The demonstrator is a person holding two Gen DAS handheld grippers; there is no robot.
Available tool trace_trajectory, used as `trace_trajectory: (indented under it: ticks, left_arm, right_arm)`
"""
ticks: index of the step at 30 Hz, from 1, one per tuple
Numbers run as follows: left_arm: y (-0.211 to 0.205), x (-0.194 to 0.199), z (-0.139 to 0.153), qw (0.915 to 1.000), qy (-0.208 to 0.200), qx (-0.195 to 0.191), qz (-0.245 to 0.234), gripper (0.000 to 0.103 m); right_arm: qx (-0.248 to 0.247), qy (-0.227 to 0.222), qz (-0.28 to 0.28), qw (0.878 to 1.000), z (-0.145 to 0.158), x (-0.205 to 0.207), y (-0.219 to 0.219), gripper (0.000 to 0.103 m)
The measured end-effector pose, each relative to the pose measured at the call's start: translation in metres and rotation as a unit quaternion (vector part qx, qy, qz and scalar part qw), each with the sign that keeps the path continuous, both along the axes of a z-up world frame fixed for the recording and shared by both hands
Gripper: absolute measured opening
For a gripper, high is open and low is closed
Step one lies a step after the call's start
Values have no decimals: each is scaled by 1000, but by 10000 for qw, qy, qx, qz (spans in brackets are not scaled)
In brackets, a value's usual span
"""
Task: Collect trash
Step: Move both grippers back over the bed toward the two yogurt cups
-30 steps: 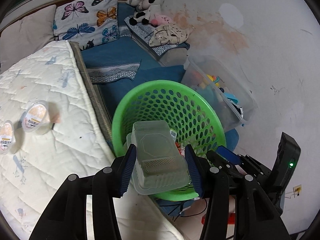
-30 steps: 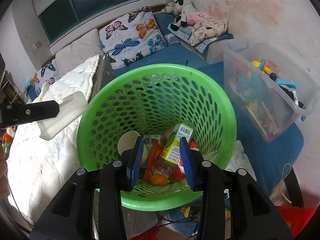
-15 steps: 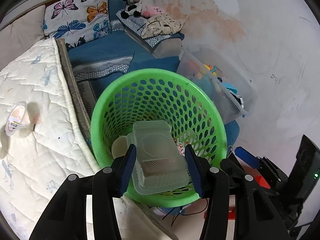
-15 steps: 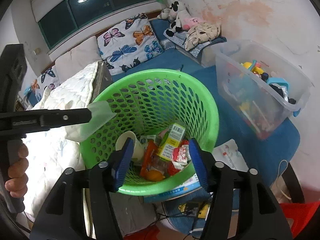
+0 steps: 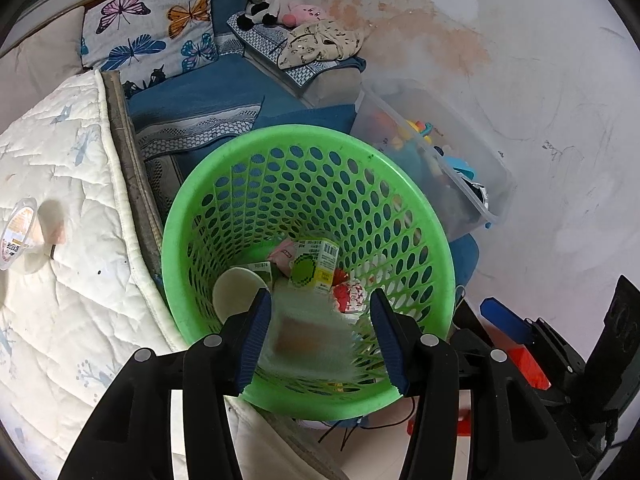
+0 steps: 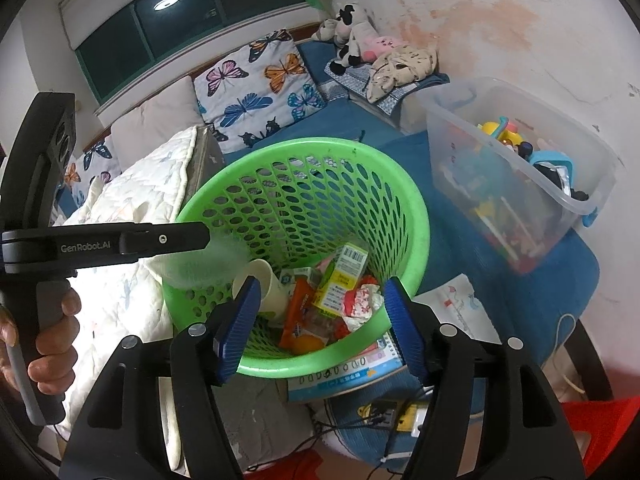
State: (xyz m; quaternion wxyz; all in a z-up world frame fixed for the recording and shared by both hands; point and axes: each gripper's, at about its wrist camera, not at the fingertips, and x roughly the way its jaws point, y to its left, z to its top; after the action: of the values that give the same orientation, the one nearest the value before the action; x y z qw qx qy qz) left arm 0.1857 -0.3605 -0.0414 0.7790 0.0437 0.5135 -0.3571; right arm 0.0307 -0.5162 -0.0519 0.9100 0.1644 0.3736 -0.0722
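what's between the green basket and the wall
A clear bin of toys stands between the basket and the wall, plain in the right wrist view.

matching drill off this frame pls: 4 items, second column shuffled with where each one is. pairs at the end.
Items:
1. clear plastic container
2. paper cup
3. sealed cup
4. toys

Places:
A. lying on the white quilt
B. in the clear storage bin
C. between the left gripper fingers, blurred, above the green basket
D. among the trash in the basket

Pairs: 1-C, 2-D, 3-A, 4-B
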Motion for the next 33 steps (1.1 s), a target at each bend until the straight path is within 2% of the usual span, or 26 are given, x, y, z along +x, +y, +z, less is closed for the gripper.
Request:
trace_trajectory:
  ticks: [6, 11, 14, 25, 33]
  left_arm:
    - [6, 0, 0, 10000, 14, -17, 90, 59]
    - [23, 0, 7, 9997, -66, -64, 222, 62]
    - [35, 0, 10, 9994, -147, -40, 321, 63]
    - [103, 9, 22, 9949, -448, 31, 901, 69]
    - [166, 29, 25, 9860, -632, 155, 1537, 70]
  right_arm:
    - [-20, -32, 39, 10000, 4, 0, 5, 65]
    - [-22, -42, 128, 9999, 6, 2, 13, 65]
    - [-18, -56, 213, 9998, 7, 5, 20, 71]
    - [-72, -101, 676, 9976, 15, 27, 60, 74]
    - [-109, -117, 1144, 9933, 20, 57, 99, 75]
